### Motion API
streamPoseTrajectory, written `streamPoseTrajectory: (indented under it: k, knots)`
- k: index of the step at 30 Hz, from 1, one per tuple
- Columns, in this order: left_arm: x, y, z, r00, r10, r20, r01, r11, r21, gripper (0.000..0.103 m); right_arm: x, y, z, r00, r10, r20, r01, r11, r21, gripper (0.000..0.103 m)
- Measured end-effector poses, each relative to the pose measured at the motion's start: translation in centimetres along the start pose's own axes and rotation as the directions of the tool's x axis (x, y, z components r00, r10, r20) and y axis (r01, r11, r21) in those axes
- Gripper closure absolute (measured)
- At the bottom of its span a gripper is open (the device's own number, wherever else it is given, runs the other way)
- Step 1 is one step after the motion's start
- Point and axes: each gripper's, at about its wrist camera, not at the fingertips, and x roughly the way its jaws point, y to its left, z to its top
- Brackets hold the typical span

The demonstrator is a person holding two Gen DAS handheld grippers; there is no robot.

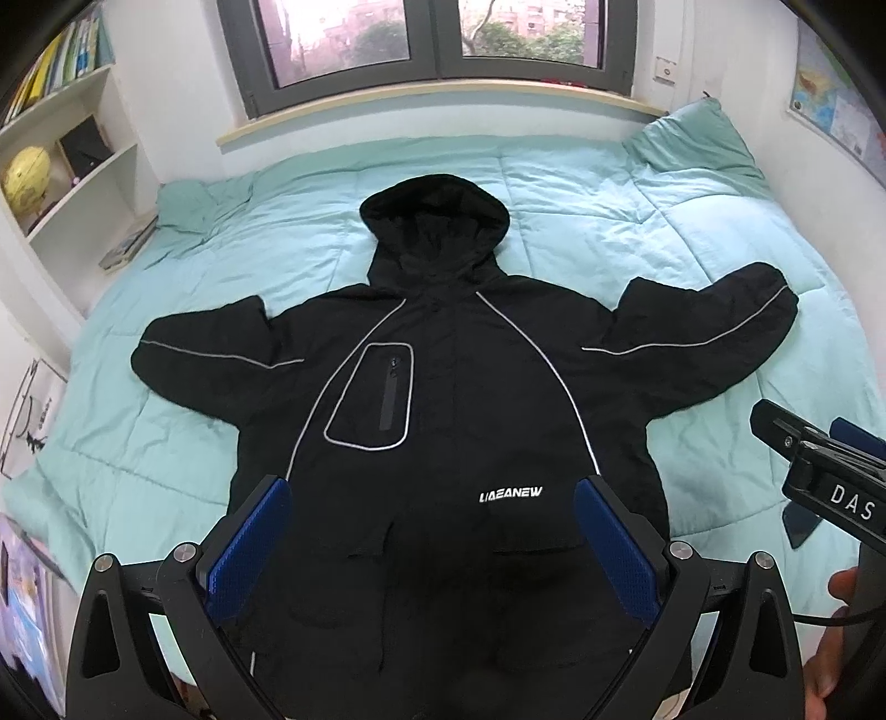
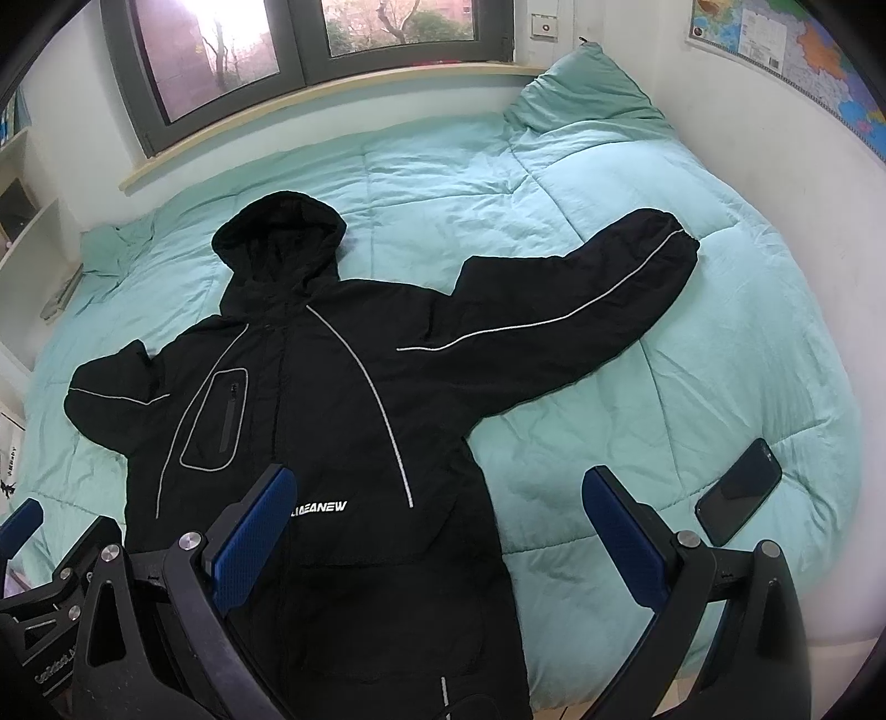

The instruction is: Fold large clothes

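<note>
Lying flat and face up on the quilt [image 1: 581,210], the black jacket [image 1: 443,387] has both sleeves spread and its hood toward the window [image 1: 426,39]; no fold looks started. The left gripper [image 1: 432,545] hangs spread wide over the hem, gripping nothing. The right gripper [image 2: 437,545], equally wide and empty, hovers at the jacket's edge nearest the phone [image 2: 739,490], though height is hard to judge.

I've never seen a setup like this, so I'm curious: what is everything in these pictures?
jacket: one, black with pale piping, spread flat on the bed, sleeves out
quilt: one, mint green, covering the bed
phone: one, dark, on the quilt beside the jacket
globe: one, yellow, on the white shelf
window: one, dark-framed, behind the bed
map: one, multicoloured, on the wall
left claw: black, blue pads, open above the hem
right claw: same, open
</note>
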Motion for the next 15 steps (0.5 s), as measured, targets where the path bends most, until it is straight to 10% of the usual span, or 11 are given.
streamPoseTrajectory:
  k: [10, 15]
  knots:
    - [1.0, -1.6, 2.9, 1.000, -0.028, 0.000, 0.028, 0.999, 0.017, 0.001, 1.4, -1.8, 2.7, 1.000, -0.011, 0.014, 0.010, 0.999, 0.038, 0.000]
    - [2.1, -3.8, 5.7, 0.994, 0.070, 0.082, -0.079, 0.990, 0.116, 0.001, 2.8, -3.3, 4.8, 1.000, -0.021, 0.021, 0.020, 0.998, 0.067, 0.000]
